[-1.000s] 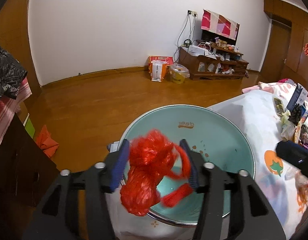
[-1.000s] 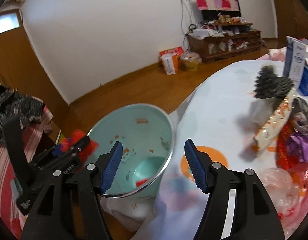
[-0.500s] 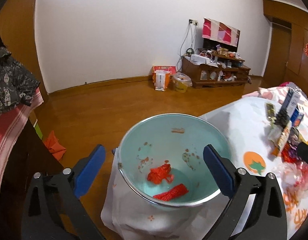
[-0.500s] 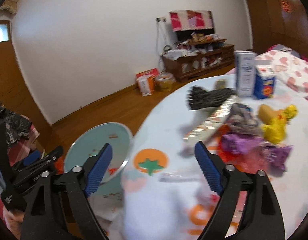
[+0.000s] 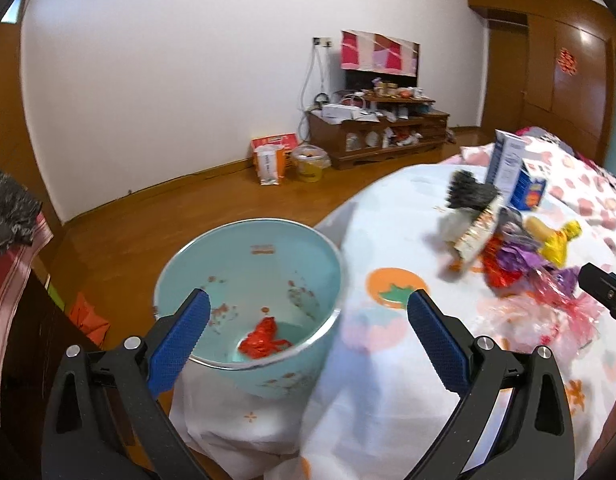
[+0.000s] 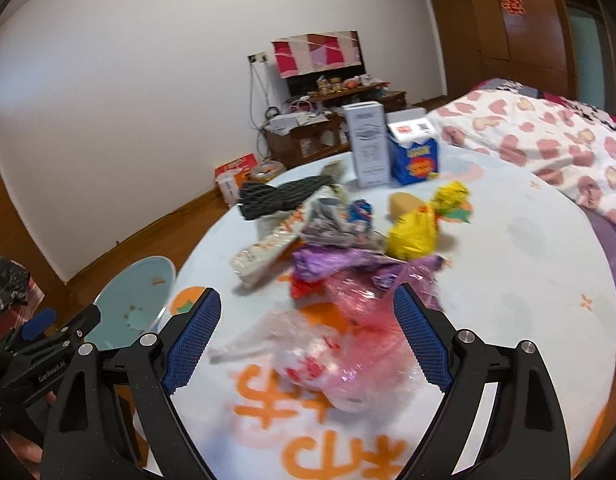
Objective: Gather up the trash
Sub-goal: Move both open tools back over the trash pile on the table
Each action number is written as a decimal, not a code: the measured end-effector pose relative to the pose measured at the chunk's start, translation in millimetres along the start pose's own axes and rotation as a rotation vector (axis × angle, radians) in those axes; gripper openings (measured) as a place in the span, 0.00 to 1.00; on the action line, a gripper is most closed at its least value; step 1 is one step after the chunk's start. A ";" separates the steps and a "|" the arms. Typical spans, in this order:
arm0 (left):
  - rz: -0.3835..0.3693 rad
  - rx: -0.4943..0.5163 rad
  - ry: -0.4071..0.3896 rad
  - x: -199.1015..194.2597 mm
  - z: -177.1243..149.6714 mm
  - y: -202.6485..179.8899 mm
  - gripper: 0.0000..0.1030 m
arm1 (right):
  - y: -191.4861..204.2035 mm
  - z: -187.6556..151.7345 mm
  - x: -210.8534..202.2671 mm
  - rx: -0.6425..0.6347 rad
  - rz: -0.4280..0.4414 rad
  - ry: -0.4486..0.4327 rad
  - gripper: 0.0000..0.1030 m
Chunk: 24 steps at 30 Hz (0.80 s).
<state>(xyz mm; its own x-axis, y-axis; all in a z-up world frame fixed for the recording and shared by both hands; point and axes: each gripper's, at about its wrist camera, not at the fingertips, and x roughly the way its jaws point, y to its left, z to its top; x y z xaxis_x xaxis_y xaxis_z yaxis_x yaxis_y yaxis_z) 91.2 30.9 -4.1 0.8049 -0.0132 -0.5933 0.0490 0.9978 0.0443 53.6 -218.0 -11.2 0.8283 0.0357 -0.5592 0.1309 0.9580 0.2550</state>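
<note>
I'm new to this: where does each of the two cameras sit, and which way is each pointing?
Left wrist: sits on the left gripper, looking along its open fingers at the teal bin beside the table.
Right wrist: sits on the right gripper, looking along its open fingers at the trash pile on the table; the left gripper shows at lower left.
Shared: bin, trash pile, the blue carton.

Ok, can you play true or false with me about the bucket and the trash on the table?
1. The teal bucket has red trash inside. True.
2. The left gripper is squeezing a wrapper. False: it is open and empty.
3. The right gripper is open above a clear plastic bag. True.
4. The yellow wrapper lies in the bucket. False: it is on the table.
</note>
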 end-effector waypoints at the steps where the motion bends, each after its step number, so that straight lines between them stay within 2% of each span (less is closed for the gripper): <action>1: -0.004 0.007 -0.001 -1.4 -0.3 -4.1 0.94 | -4.0 -0.2 -1.8 0.010 0.002 -0.001 0.84; 5: 0.013 0.028 -0.005 -6.9 -2.4 -13.7 0.94 | -18.5 -0.2 -8.7 0.035 0.005 -0.009 0.84; 12: 0.026 0.016 -0.031 -18.5 -6.2 -1.4 0.94 | -32.2 -2.8 -14.3 0.051 -0.009 -0.024 0.84; 17: -0.003 -0.005 -0.032 -18.8 -17.9 6.9 0.94 | -41.6 -4.6 -18.6 0.062 -0.036 -0.023 0.84; 20: -0.011 0.022 -0.029 -20.1 -28.7 3.7 0.94 | -49.4 -6.6 -20.7 0.056 -0.058 -0.024 0.84; 24: -0.064 0.037 -0.013 -20.8 -46.6 -3.7 0.94 | -58.7 -11.6 -21.8 0.059 -0.091 -0.019 0.84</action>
<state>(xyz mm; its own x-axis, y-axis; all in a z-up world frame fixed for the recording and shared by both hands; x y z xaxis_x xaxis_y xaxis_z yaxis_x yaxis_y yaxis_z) 46.7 30.5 -29.4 0.8070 -0.0782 -0.5854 0.1227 0.9918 0.0366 21.6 -271.8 -23.1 0.8215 -0.0571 -0.5673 0.2379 0.9386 0.2500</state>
